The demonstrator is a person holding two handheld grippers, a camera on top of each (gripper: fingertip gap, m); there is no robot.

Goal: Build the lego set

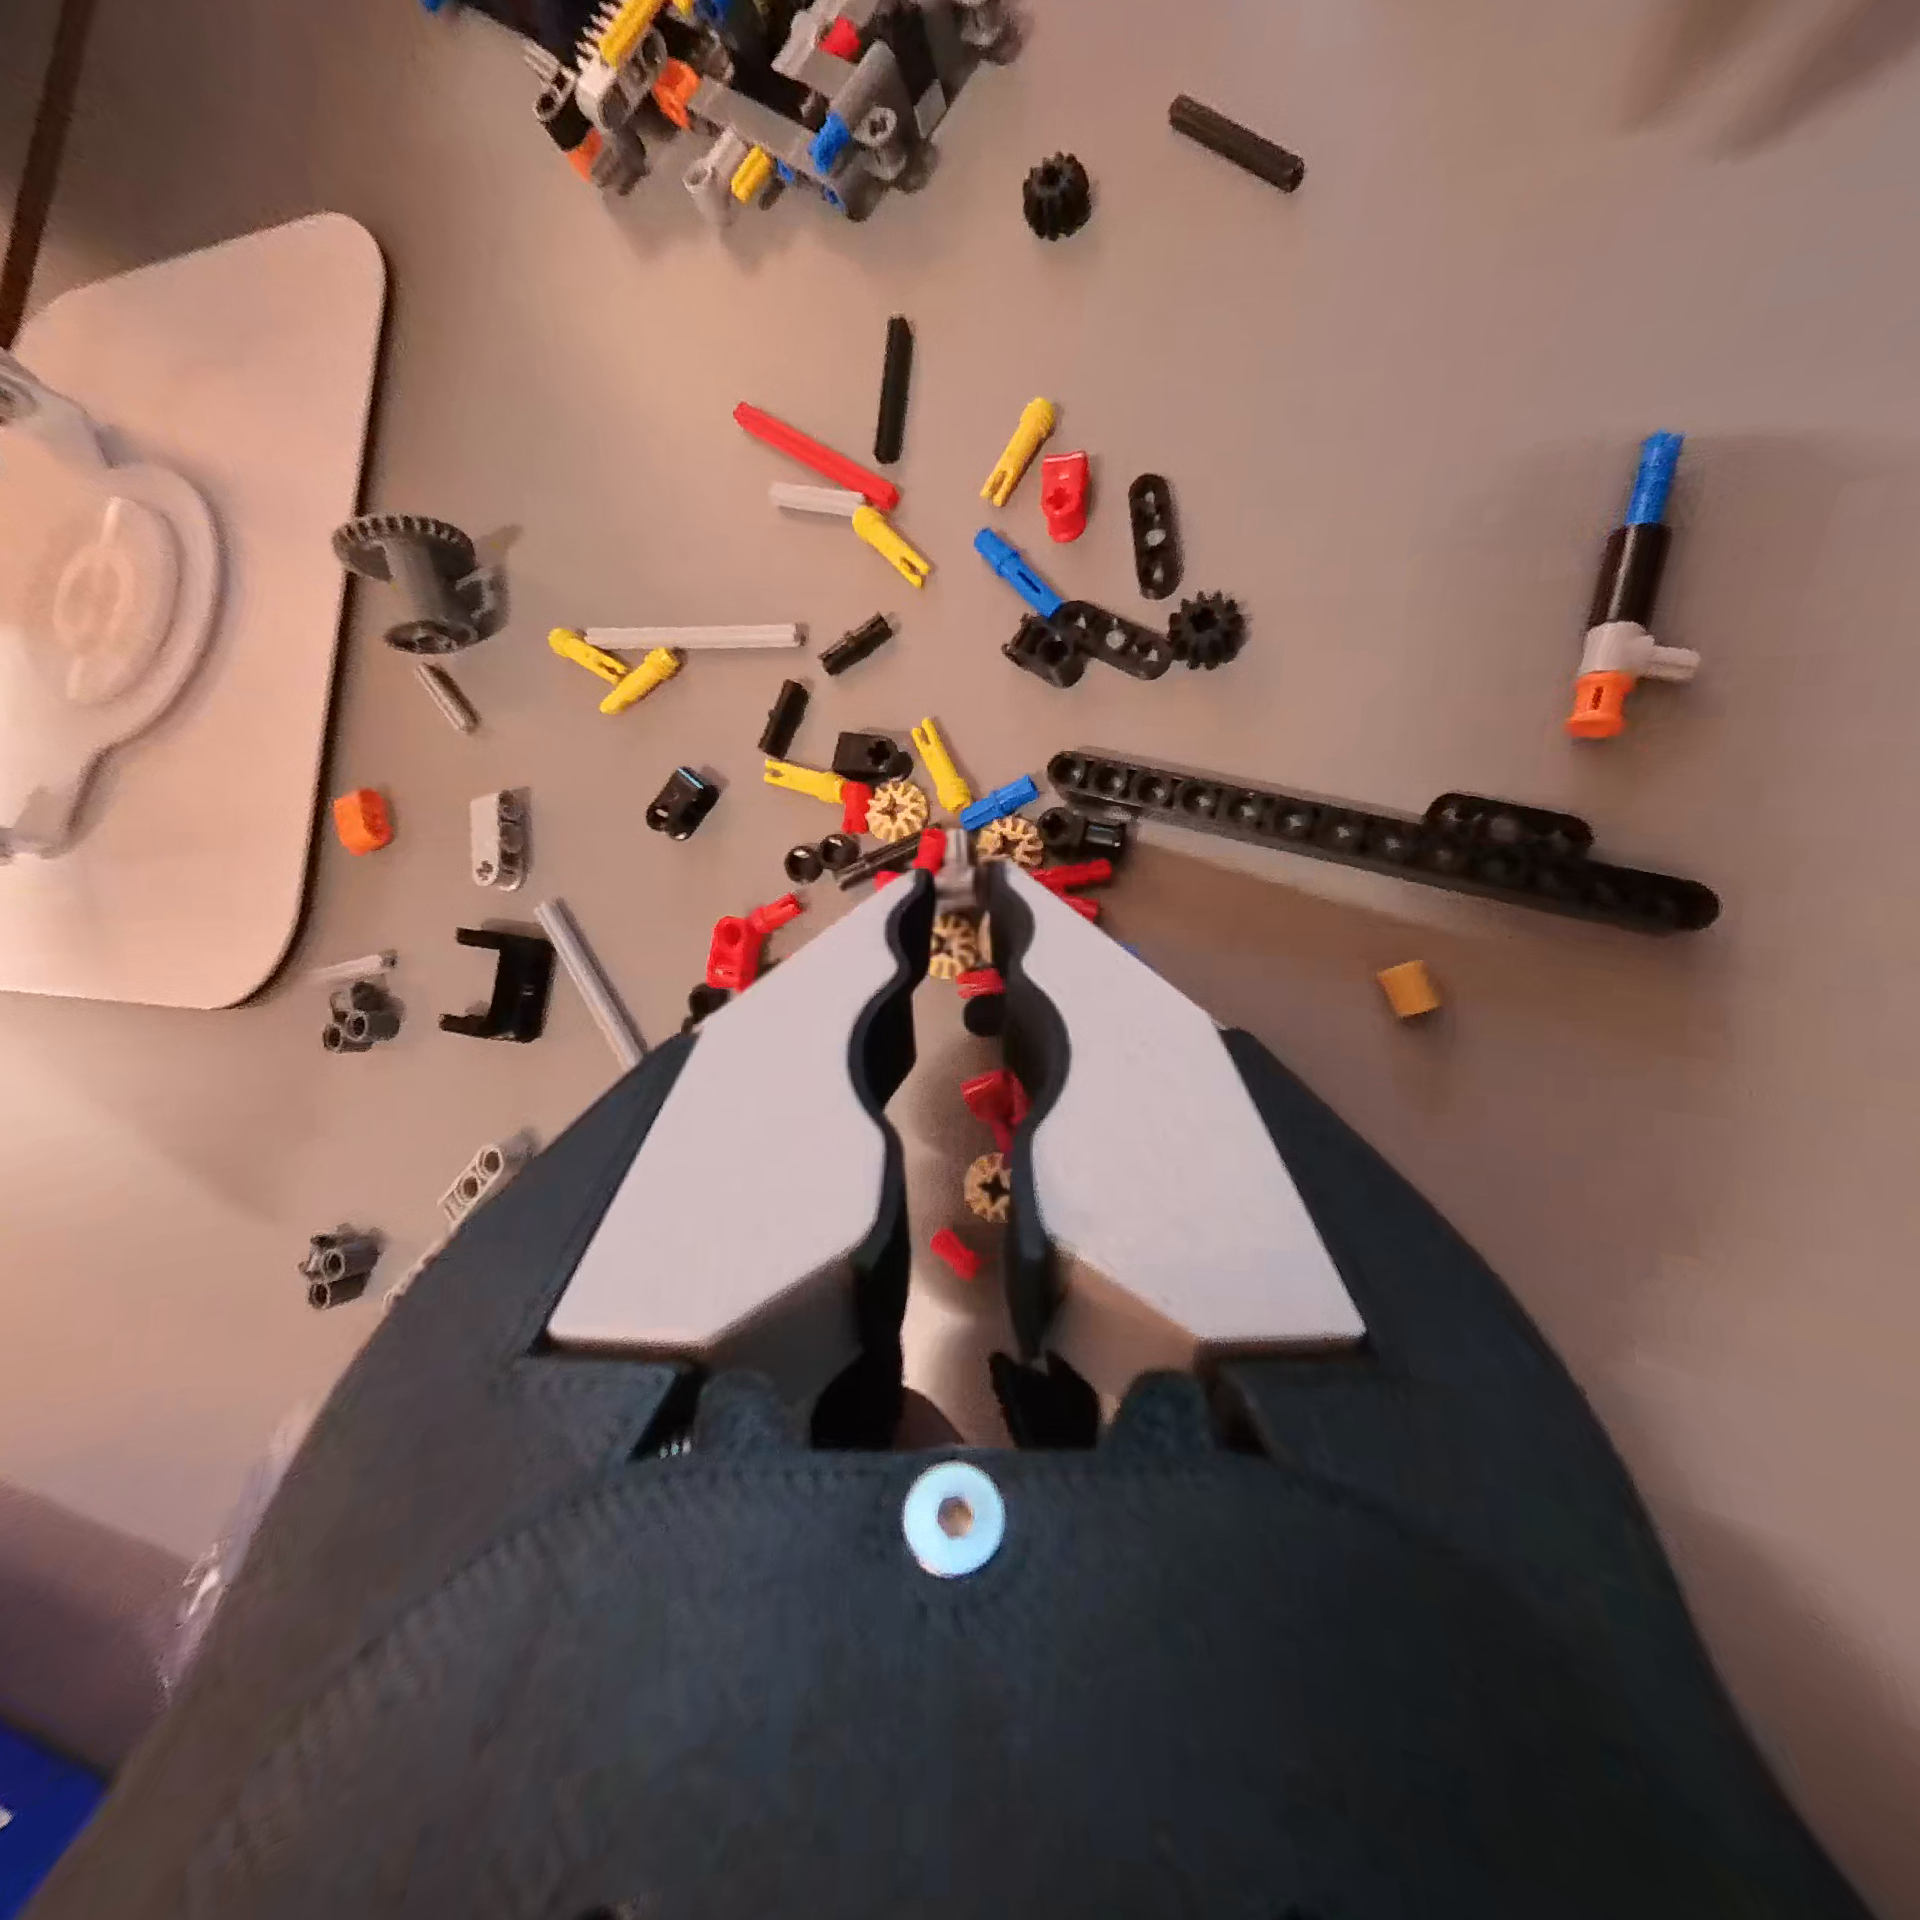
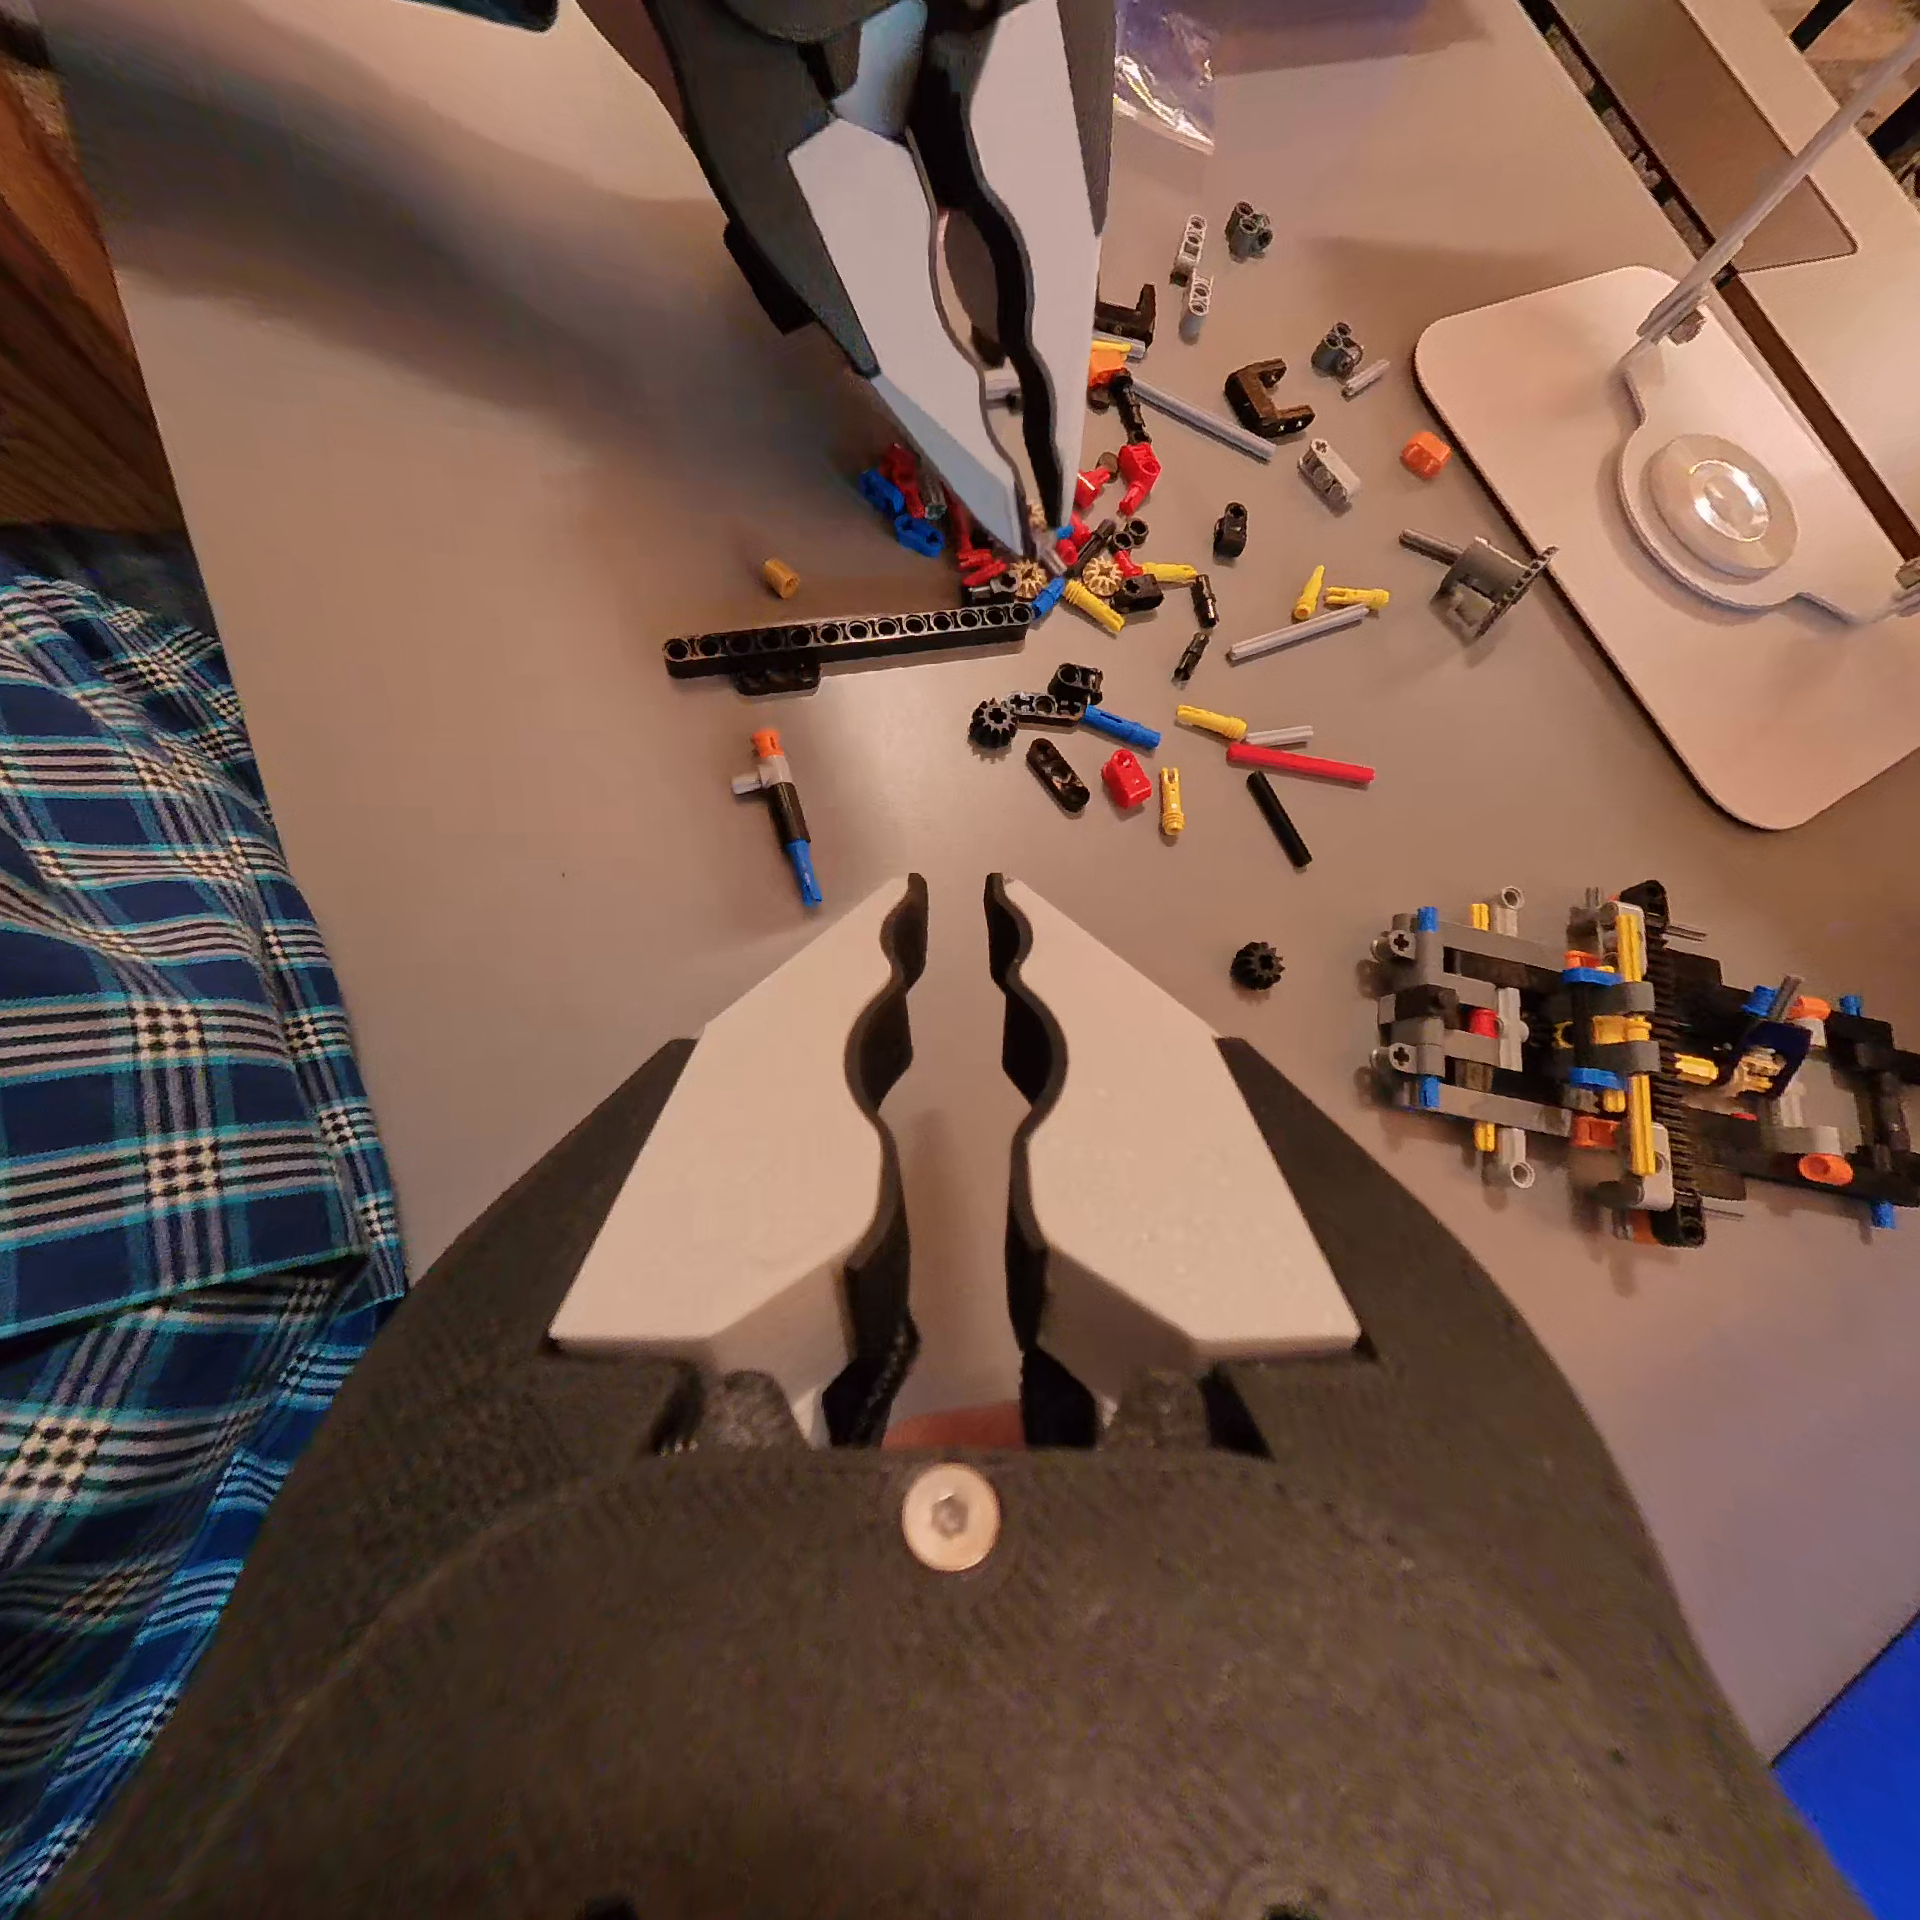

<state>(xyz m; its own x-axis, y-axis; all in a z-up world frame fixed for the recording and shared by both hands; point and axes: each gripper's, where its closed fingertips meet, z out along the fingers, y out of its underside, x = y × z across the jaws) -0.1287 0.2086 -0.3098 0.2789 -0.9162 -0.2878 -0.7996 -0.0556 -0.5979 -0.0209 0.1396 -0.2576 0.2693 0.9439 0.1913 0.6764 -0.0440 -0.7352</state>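
Left gripper: matte black printed body, pale grey wedge fingers with wavy black inner pads, tips narrowed onto a small light grey connector piece and pinching it, down among a dense heap of small pieces on the smooth beige-grey tabletop. Heap contents: tan toothed bevel gears, red ribbed pins, yellow and blue pegs, glossy black bushes. Long black perforated beam: flat, a row of round holes, lying at 3 o'clock from the tips, a shorter black beam touching its side. Blue, black, grey and orange rod assembly: slender, at 2 o'clock, well apart from the heap. Dark grey differential gear housing: toothed rim, at 10 o'clock, beside a pale rounded-corner stand base. Partly built model chassis: grey, black, yellow, blue and orange pieces, at 12 o'clock near the frame's top edge. Small black cog: at 1 o'clock, just beside the chassis. Right gripper: same make, fingers a narrow gap apart, holding nothing, above bare table; the chassis lies at its 3 o'clock. Blue plaid fabric: woven check, at 9 o'clock in the right wrist view.
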